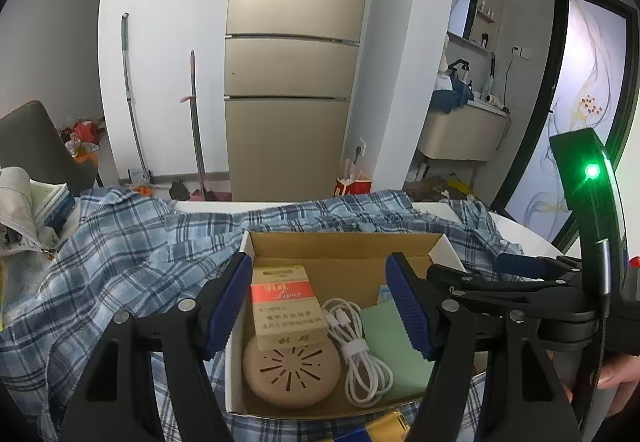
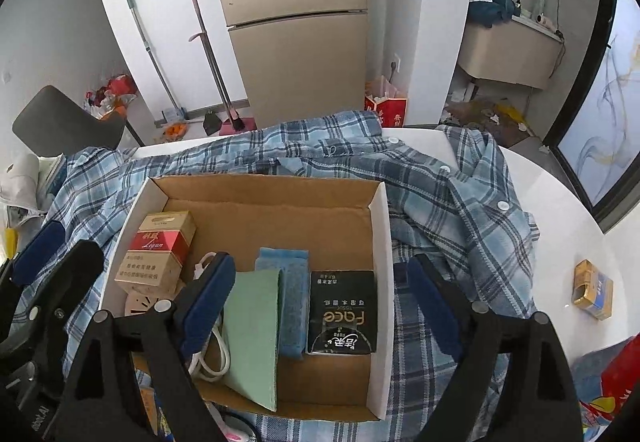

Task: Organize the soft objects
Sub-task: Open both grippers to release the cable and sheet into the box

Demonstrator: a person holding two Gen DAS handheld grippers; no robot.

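Observation:
An open cardboard box [image 2: 382, 242] sits on a blue plaid shirt [image 2: 460, 197] spread over the white table. In the box lie a green cloth [image 2: 252, 330], a blue sponge cloth [image 2: 290, 302], a black tissue pack [image 2: 344, 312], a red-and-tan carton [image 2: 156, 254], a white cable [image 1: 360, 350] and a round beige disc [image 1: 292, 374]. My left gripper [image 1: 320, 306] is open and empty over the box's left half, around the carton and cable. My right gripper [image 2: 320, 298] is open and empty over the box's right half, its right finger outside the wall.
A small yellow-and-blue box [image 2: 594, 290] lies on the bare white table [image 2: 568, 209] at the right. A grey chair [image 2: 68, 125] and clutter stand at the left. A fridge [image 1: 292, 61], a mop and a broom stand behind the table.

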